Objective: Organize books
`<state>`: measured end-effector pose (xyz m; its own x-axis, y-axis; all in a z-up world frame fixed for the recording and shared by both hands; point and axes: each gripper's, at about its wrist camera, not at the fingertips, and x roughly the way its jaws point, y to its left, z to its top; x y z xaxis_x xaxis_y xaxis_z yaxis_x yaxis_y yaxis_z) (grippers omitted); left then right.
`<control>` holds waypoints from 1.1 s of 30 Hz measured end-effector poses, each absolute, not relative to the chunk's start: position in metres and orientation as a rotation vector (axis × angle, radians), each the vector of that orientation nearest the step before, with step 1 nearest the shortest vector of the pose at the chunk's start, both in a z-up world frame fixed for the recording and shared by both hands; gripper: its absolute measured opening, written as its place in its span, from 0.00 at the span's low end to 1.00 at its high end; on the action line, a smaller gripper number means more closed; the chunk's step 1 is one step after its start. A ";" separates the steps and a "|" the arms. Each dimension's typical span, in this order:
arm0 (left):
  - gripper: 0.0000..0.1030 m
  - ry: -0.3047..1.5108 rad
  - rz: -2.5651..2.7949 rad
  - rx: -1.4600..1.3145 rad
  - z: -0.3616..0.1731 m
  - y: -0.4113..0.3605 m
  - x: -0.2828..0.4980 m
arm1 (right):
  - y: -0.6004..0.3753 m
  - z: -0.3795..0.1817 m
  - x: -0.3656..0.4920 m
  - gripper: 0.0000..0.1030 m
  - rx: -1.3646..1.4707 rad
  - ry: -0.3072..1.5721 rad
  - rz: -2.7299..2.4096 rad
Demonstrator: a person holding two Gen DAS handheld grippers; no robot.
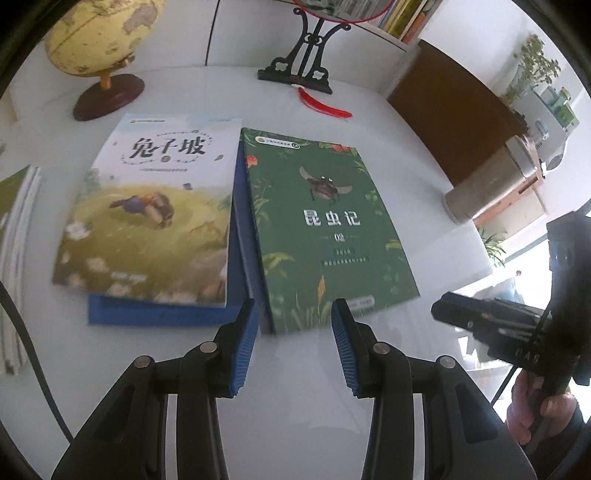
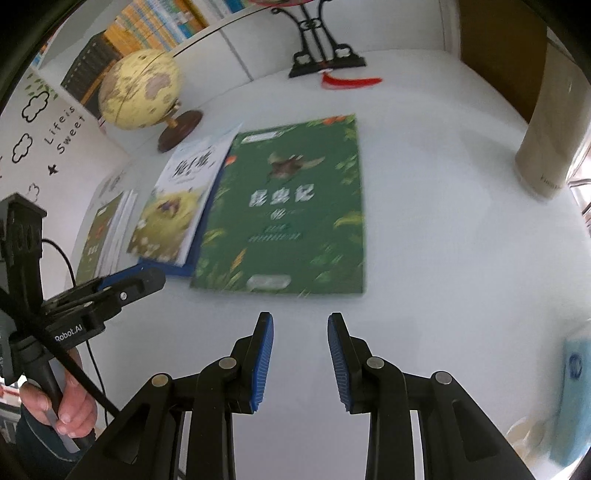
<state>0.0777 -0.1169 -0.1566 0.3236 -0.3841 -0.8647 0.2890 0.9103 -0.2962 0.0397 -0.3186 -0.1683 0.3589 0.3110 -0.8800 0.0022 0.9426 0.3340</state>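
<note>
Left tool (image 1: pixel 294 318) is spread, nothing betw. its blue pads, tips just at the near edge of the green book (image 1: pixel 325 225), which lies flat on the white surface (image 1: pixel 424 177). Right tool (image 2: pixel 300 332) also spread & empty, hovering over bare surface near that book's bottom edge, not touching.

Green book's left side overlaps a blue book (image 1: pixel 162 314); a yellow-cover book (image 1: pixel 147 210) lies on top of the blue one, just beside the green. A stack of books (image 1: pixel 14 266) sits further left, apart from the rest.

At the back: globe (image 1: pixel 99 33) on a brown base, black stand (image 1: pixel 299 66) w/ a red tassel (image 1: pixel 325 105). Grey cylinder (image 1: pixel 487 188) at the right edge. In right wrist view, light blue packet (image 2: pixel 576 391) at far right.
</note>
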 end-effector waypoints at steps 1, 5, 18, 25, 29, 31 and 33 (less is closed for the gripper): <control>0.37 1.166 -0.441 -0.089 -0.161 -0.120 0.082 | -0.323 -0.170 0.045 0.29 0.304 1.187 0.195; 0.37 1.185 -0.433 -0.064 -0.176 -0.133 0.092 | -0.337 -0.181 0.063 0.29 0.353 1.184 0.154; 0.37 1.168 -0.414 -0.090 -0.187 -0.134 0.112 | -0.338 -0.205 0.100 0.29 0.333 1.165 0.127; 0.42 1.167 -0.430 -0.126 -0.189 -0.132 0.115 | -0.338 -0.205 0.110 0.29 0.327 1.161 0.123; 0.42 1.152 -0.434 -0.103 -0.189 -0.135 0.114 | -0.336 -0.203 0.109 0.29 0.315 1.159 0.121; 0.42 1.148 -0.440 -0.105 -0.189 -0.135 0.113 | -0.336 -0.203 0.109 0.30 0.306 1.160 0.118; 0.42 1.147 -0.442 -0.104 -0.189 -0.135 0.110 | -0.335 -0.201 0.108 0.32 0.301 1.158 0.122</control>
<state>0.1101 -0.1351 -0.1886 0.3359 -0.3909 -0.8569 0.2856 0.9093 -0.3028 0.1084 -0.3346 -0.2013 0.3997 0.2487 -0.8823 0.0596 0.9534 0.2958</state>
